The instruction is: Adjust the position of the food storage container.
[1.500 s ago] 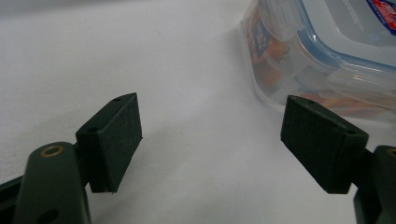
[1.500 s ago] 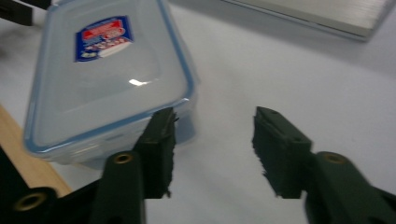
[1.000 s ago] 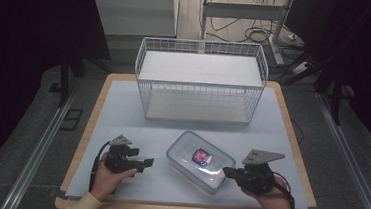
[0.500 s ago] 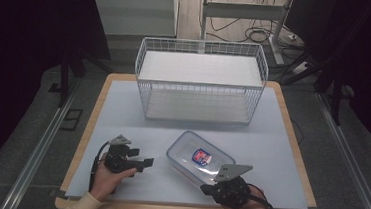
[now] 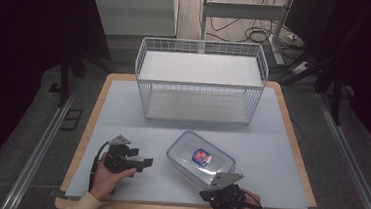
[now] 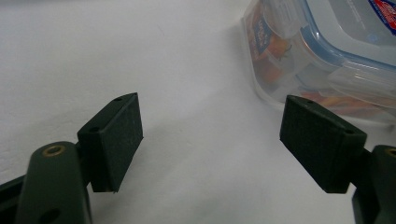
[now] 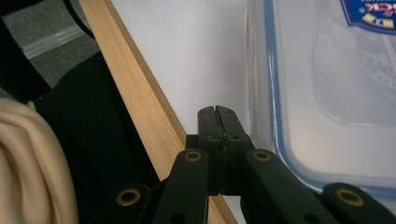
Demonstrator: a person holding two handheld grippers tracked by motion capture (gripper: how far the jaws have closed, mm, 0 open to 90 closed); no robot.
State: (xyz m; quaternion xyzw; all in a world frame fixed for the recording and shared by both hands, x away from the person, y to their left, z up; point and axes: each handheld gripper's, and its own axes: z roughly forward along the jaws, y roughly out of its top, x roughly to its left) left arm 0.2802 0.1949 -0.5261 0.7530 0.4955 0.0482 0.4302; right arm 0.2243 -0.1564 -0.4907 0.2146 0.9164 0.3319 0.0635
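Note:
A clear plastic food box (image 5: 200,158) with a blue-sealed lid and a red and blue label lies on the pale mat, toward the front. My left gripper (image 5: 145,162) rests left of it, jaws pointing at it. In the left gripper view the left gripper (image 6: 212,109) stands open over bare mat, with the box (image 6: 327,51) ahead at the upper right, apart from the pads. My right gripper (image 5: 212,192) sits at the box's front corner by the table's front edge. In the right gripper view the right gripper (image 7: 218,114) is shut on nothing, close beside the box's wall (image 7: 327,93).
A white wire basket (image 5: 200,80) stands at the back middle of the table. The wooden table edge (image 7: 140,102) runs just left of the right jaws, with a cream sleeve (image 7: 28,163) beyond it. Bare mat (image 5: 275,146) lies right of the box.
The right gripper has moved left and toward the table's front edge, from the box's right side to its front corner. The left gripper has stayed put.

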